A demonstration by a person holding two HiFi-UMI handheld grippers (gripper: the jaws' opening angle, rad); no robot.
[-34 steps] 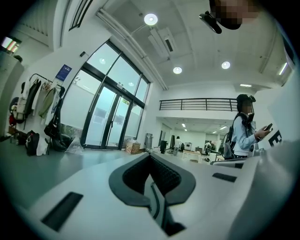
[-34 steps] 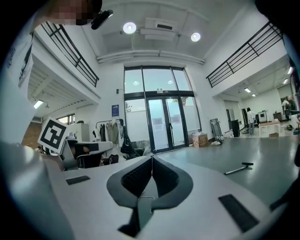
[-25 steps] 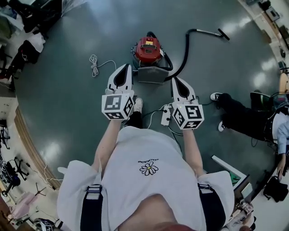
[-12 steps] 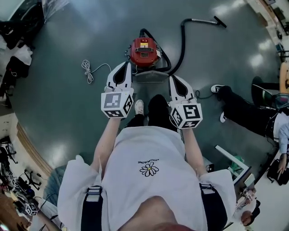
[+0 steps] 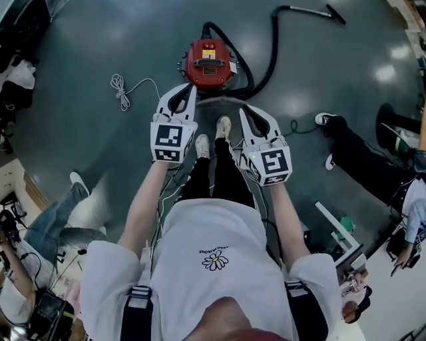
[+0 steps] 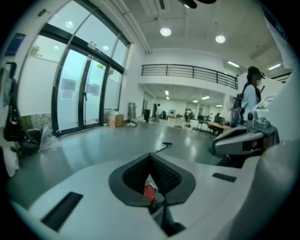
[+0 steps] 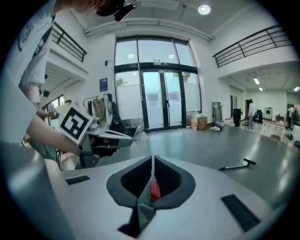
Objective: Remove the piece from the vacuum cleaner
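In the head view a red canister vacuum cleaner (image 5: 208, 63) stands on the grey floor ahead of my feet. Its black hose (image 5: 271, 46) curves right to a wand (image 5: 313, 11) lying on the floor. A grey part (image 5: 229, 101) shows at the vacuum's near side. My left gripper (image 5: 187, 89) is held above the floor just short of the vacuum, jaws shut and empty. My right gripper (image 5: 245, 108) hangs beside it, a little nearer to me, also shut on nothing. The gripper views look level across the hall: left gripper (image 6: 150, 155), right gripper (image 7: 153, 158).
A coiled white cable (image 5: 121, 90) lies left of the vacuum. A person in dark trousers (image 5: 359, 163) sits at the right. Another person in jeans (image 5: 56, 216) is at the lower left. A power cord (image 5: 303, 126) trails near my shoes (image 5: 213, 136).
I have stepped closer, and the vacuum now sits higher in the head view. Both grippers stayed shut, side by side. A person in jeans has come in at the lower left.
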